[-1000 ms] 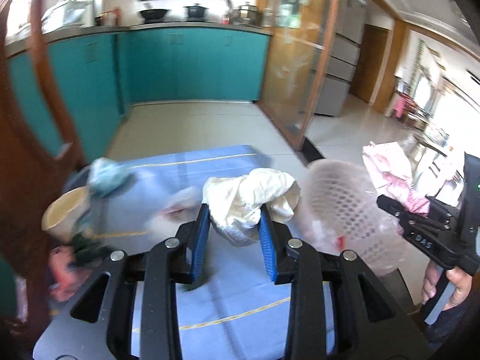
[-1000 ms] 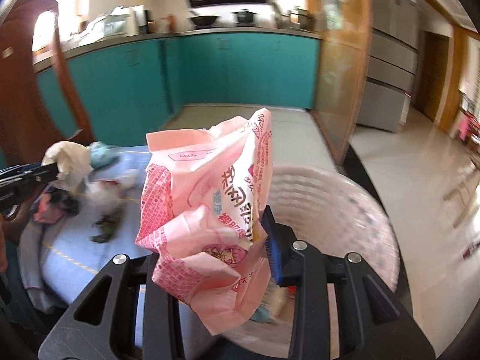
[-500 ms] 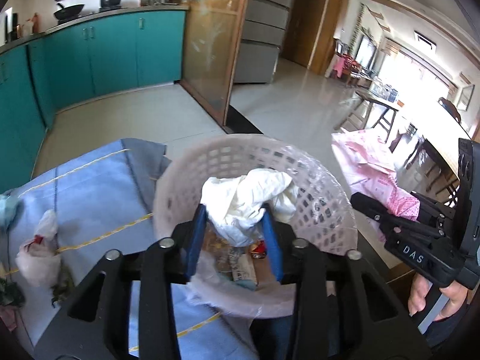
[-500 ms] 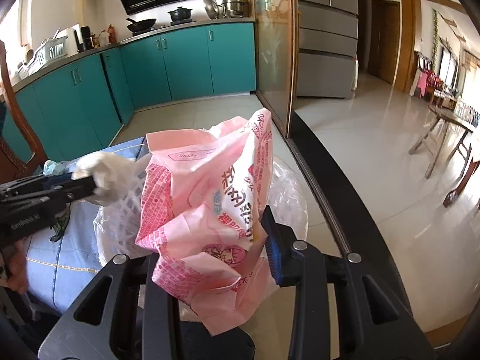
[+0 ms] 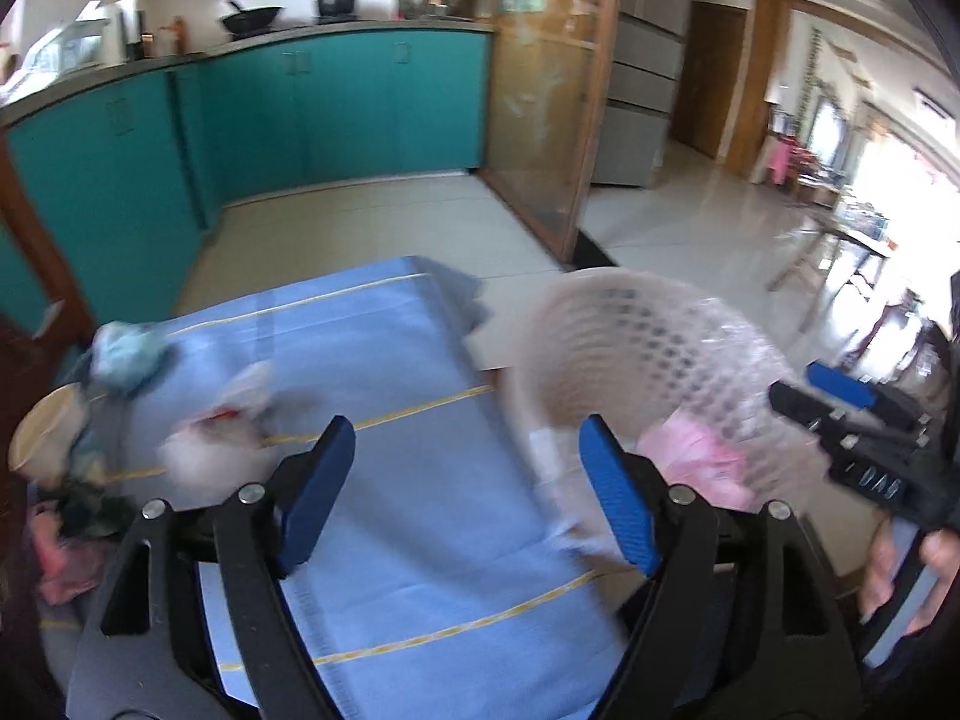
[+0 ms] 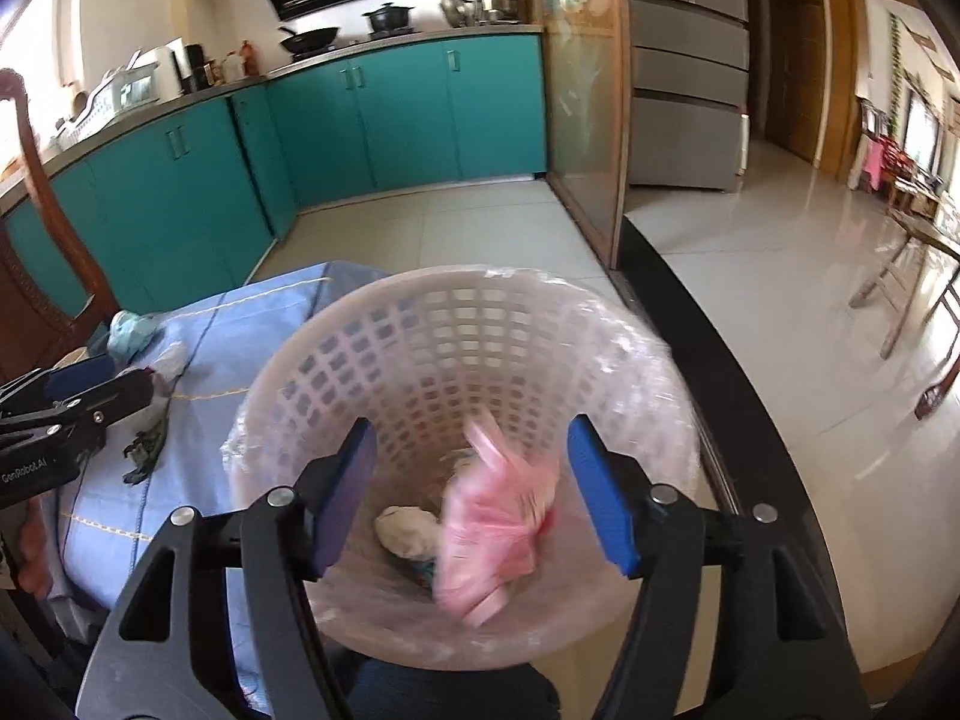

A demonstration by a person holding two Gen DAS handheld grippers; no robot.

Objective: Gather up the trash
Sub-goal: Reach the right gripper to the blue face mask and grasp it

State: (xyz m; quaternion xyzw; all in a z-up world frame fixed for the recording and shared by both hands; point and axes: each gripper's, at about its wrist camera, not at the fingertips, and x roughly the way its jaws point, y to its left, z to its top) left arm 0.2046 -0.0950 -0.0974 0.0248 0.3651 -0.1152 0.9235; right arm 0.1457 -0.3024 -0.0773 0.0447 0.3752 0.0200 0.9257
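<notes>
Having just been opened, both the left hand-held gripper (image 5: 465, 492) and right hand-held gripper (image 6: 474, 492) are released; the pink bag (image 6: 489, 528) is seen in the basket (image 6: 420, 300).

We read one marking clearly: "GenRobot.AI", in white letters on the black body of the left gripper (image 6: 90, 402), at the left edge of the right wrist view. White letters on the right gripper (image 5: 840, 414) are too blurred for us to read.
</notes>
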